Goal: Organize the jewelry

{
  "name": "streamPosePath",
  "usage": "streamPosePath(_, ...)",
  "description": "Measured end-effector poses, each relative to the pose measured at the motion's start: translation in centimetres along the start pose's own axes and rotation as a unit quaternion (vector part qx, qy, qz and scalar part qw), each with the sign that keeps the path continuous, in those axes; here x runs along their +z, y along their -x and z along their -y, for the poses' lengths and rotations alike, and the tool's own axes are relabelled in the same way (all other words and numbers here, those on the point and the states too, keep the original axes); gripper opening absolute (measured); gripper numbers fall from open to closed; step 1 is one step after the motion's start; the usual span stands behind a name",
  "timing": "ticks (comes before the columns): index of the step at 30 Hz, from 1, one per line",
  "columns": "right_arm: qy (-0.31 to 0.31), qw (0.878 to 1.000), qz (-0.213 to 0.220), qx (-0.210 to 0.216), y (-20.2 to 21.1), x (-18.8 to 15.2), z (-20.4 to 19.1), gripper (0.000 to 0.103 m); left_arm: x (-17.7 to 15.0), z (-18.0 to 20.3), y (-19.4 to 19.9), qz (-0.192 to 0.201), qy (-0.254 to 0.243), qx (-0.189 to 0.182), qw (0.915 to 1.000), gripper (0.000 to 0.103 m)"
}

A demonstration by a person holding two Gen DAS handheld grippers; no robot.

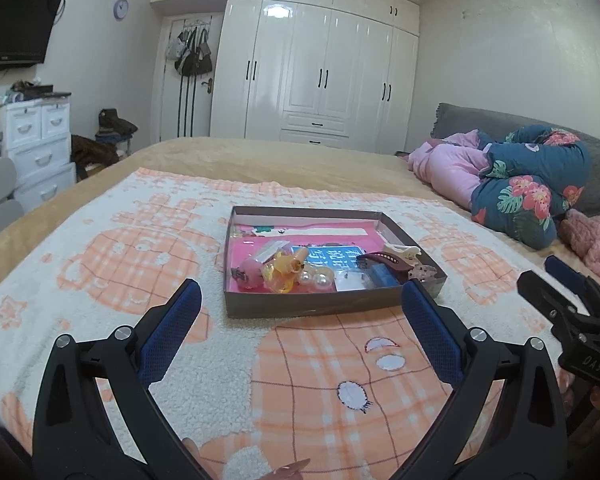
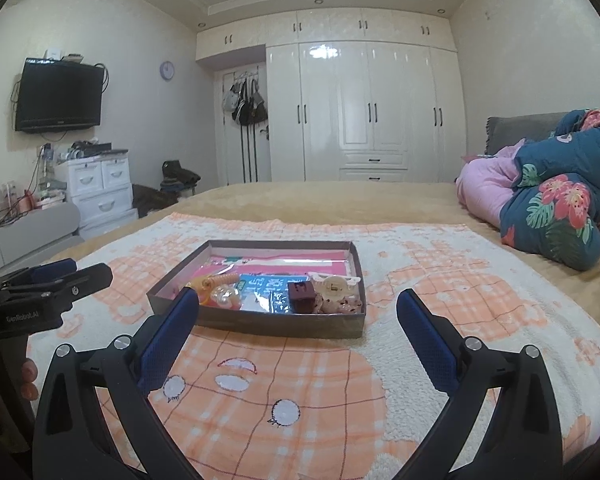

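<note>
A shallow brown cardboard tray [image 1: 300,310] [image 2: 260,324] with a pink lining sits on an orange-and-white blanket on the bed. Inside lie a yellow clip [image 1: 282,270], pearl beads [image 1: 316,280] [image 2: 224,294], a dark red hair claw [image 1: 388,260], a cream claw clip [image 2: 334,284] and a maroon box [image 2: 300,296]. My left gripper [image 1: 300,300] is open, just short of the tray's near wall, nothing between its fingers. My right gripper [image 2: 298,308] is open too, before the tray's near edge. Each view shows the other gripper at its side.
The orange-check blanket [image 1: 320,380] covers the near bed. A rolled floral and pink quilt [image 1: 520,184] lies at the right. White wardrobes [image 2: 372,112] line the far wall; a white drawer unit [image 2: 100,192] and wall TV [image 2: 58,94] stand left.
</note>
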State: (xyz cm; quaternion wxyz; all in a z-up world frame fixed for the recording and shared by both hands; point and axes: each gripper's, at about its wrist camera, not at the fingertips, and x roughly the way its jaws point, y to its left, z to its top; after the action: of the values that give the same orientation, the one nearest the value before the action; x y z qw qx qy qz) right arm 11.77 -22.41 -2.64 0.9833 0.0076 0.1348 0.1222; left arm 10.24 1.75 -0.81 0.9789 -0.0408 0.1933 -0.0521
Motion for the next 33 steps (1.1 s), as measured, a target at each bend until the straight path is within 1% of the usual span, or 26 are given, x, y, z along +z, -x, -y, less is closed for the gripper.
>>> streamPosePath(4, -0.002, 1.0, 0.015, -0.011, 0.6, -0.3, 0.2, 0.097, -0.1, 0.2, 0.6, 0.009, 0.004, -0.004, 0.9999, 0.092)
streamPosePath(7, -0.003, 1.0, 0.018, -0.013, 0.8, -0.4, 0.3, 0.097, -0.3, 0.5, 0.8, 0.011, 0.0, -0.004, 0.9999, 0.092)
streamPosePath(11, -0.002, 1.0, 0.015, -0.013, 1.0, -0.6, 0.3, 0.097, -0.6, 0.8, 0.8, 0.007, 0.0, -0.007, 0.9999, 0.092)
streamPosePath(17, 0.002, 1.0, 0.014, -0.017, 1.2, -1.1, 0.1, 0.097, -0.9, 1.1, 0.7, 0.005, -0.005, 0.0, 1.0, 0.092)
streamPosePath(21, 0.003, 1.0, 0.006, -0.017, 0.8, -1.4, -0.1, 0.097, -1.0, 1.1, 0.4, 0.001, -0.004, 0.0, 1.0, 0.092)
streamPosePath(33, 0.003, 1.0, 0.002, -0.015, 0.5, -1.8, 0.0, 0.097, -1.2, 1.0, 0.3, -0.003, 0.0, 0.001, 1.0, 0.092)
